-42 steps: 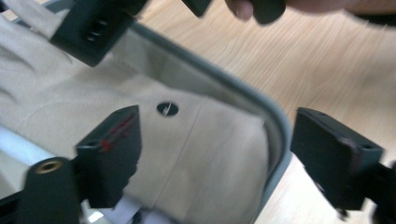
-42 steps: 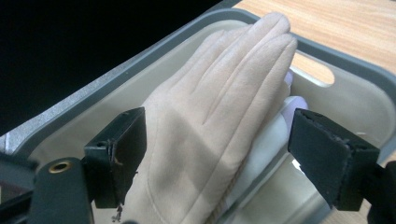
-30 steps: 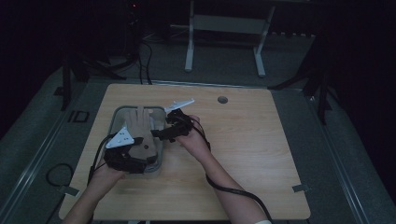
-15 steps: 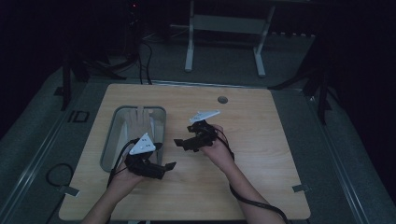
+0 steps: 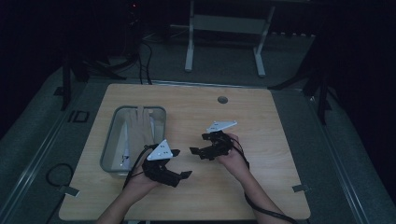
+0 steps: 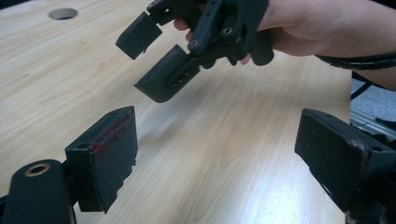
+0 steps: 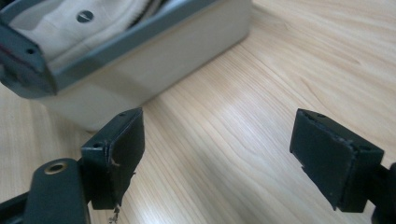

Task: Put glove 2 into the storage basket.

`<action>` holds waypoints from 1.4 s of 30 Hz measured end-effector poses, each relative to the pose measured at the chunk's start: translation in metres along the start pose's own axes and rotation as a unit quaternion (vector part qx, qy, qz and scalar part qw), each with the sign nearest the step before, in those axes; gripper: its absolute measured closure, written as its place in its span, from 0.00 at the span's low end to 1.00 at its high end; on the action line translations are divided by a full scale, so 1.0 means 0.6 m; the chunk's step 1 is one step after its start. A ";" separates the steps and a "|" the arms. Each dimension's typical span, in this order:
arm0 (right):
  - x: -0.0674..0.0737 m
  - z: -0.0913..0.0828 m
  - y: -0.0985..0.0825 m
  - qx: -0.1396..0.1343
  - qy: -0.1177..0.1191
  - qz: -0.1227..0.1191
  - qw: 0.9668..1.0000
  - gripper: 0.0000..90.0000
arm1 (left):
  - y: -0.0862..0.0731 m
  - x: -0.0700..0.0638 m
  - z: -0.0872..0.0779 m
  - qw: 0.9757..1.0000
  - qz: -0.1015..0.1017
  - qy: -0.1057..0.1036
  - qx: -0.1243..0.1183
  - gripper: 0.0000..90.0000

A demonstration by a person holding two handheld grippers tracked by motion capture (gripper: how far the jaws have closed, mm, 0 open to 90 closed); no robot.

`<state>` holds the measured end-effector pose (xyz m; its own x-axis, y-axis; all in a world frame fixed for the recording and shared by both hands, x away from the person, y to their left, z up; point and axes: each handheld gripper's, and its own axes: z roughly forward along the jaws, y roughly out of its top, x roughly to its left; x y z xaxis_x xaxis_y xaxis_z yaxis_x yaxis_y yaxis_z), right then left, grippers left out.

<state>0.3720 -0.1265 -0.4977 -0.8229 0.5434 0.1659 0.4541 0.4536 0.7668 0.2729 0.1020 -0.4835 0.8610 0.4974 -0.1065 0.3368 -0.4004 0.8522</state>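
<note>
A grey bin point(image 5: 140, 108) stands on the left of the wooden table point(image 5: 266, 186), with a beige cloth point(image 5: 140, 128) lying in it. My left gripper point(image 5: 181, 163) hovers just right of the bin's near corner, open and empty. My right gripper point(image 5: 198, 143) is a short way to its right, also open and empty, pointing left toward the bin. In the left gripper view my own jaws point(image 6: 224, 154) gape wide over bare wood, and the right gripper point(image 6: 156, 60) hangs open ahead. The right gripper view has its jaws point(image 7: 219, 154) apart, with the bin's wall point(image 7: 154, 70) and pale cloth point(image 7: 56, 23) beyond.
A round cable hole point(image 5: 222, 100) sits near the table's far edge. Behind the table stands a white metal frame point(image 5: 224, 28). Cables point(image 5: 56, 175) lie on the floor at the left. Bare wood stretches to the right of both grippers.
Both grippers were over the bin a second ago. They have pulled out empty and moved right and toward the person, and now sit side by side over the table's middle.
</note>
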 end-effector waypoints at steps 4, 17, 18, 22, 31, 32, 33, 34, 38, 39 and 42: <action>-0.010 -0.009 -0.016 0.001 -0.005 0.007 1.000 0.20 | -0.002 -0.014 0.021 1.000 0.016 -0.013 0.014 0.15; -0.030 -0.030 -0.059 -0.003 -0.013 0.004 1.000 0.18 | -0.024 -0.030 0.090 0.997 0.027 -0.058 0.039 0.15; -0.030 -0.031 -0.063 0.000 -0.014 0.002 1.000 0.18 | -0.026 -0.030 0.094 0.997 0.028 -0.060 0.039 0.15; -0.034 -0.034 -0.077 -0.001 -0.017 -0.009 1.000 0.17 | -0.033 -0.029 0.105 0.997 0.030 -0.064 0.041 0.15; -0.040 -0.038 -0.107 0.007 -0.020 -0.017 1.000 0.16 | -0.053 -0.024 0.124 0.996 0.029 -0.065 0.045 0.15; -0.040 -0.038 -0.111 0.007 -0.020 -0.017 1.000 0.16 | -0.055 -0.024 0.125 0.996 0.030 -0.064 0.045 0.15; -0.041 -0.038 -0.115 0.006 -0.022 -0.017 1.000 0.16 | -0.057 -0.024 0.127 0.996 0.032 -0.063 0.045 0.15; -0.042 -0.039 -0.118 0.006 -0.023 -0.015 1.000 0.16 | -0.059 -0.024 0.129 0.996 0.033 -0.064 0.047 0.15; -0.045 -0.039 -0.131 0.001 -0.018 -0.015 1.000 0.15 | -0.064 -0.021 0.131 0.997 0.029 -0.065 0.039 0.15; -0.045 -0.039 -0.134 0.001 -0.015 -0.016 1.000 0.15 | -0.065 -0.020 0.130 0.997 0.023 -0.064 0.032 0.15; -0.047 -0.038 -0.142 0.004 -0.022 -0.024 0.999 0.15 | -0.067 -0.018 0.128 0.998 0.015 -0.065 0.023 0.15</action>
<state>0.3488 -0.1967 -0.5534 -0.8281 0.5511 0.1026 0.4177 0.4844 0.7687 0.2791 0.0536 -0.5561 0.9121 0.3823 -0.1484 0.3240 -0.4499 0.8323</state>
